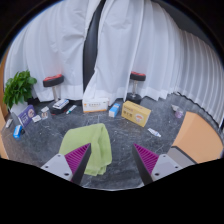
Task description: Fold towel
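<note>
Fingers: spread wide apart, nothing held between them. Both magenta pads are visible; the left pad overlaps the near end of the towel in this view, the right pad sits over bare desk. Contact between left finger and cloth: cannot tell; it looks like hovering just above.

Towel: green, lying flat on the dark marbled desk, ahead of the fingers and offset to their left. Its long axis runs from the near edge of the desk away toward the far edge, leaning slightly right as it goes. The near end is partly hidden by the left finger; the far end looks squared off, with its corners pointing toward the clutter.

Judgement: the gripper needs to shift left and go down to centre on a near corner or edge before any fold.

Beyond the towel, along the far edge: a small white box, a yellow box, and a potted plant at the far left corner. White curtains hang behind.
</note>
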A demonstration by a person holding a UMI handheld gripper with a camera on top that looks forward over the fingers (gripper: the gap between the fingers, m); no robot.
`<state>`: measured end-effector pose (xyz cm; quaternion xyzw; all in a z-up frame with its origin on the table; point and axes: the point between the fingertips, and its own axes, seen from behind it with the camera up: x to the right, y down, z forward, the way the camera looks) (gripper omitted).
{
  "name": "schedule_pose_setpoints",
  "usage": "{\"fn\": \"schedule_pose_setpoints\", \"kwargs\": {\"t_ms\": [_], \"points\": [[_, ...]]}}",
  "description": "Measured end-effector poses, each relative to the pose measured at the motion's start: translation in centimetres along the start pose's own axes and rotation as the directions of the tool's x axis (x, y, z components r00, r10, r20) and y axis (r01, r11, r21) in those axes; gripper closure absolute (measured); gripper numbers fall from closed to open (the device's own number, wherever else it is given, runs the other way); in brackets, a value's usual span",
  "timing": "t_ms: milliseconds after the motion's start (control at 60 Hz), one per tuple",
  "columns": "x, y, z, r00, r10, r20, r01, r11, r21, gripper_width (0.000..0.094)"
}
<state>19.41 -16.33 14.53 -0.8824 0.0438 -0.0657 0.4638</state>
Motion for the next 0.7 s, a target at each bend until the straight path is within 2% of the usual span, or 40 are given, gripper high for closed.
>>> {"fn": "schedule_pose_setpoints", "kwargs": {"t_ms": [200, 417, 517, 700], "points": [[-4.2, 1.3, -11.9, 1.000, -0.024, -0.001, 0.024, 0.998, 0.053, 0.0087], [-8.6, 5.9, -23.5, 0.999, -0.048, -0.011, 0.049, 0.997, 0.064, 0.0085], [-10.2, 7.8, -27.4, 0.999, -0.033, 0.009, 0.033, 0.998, 0.059, 0.0088], [-10.8, 8.4, -31.7, 0.999, -0.044, -0.013, 0.044, 0.995, 0.090, 0.0086]]}}
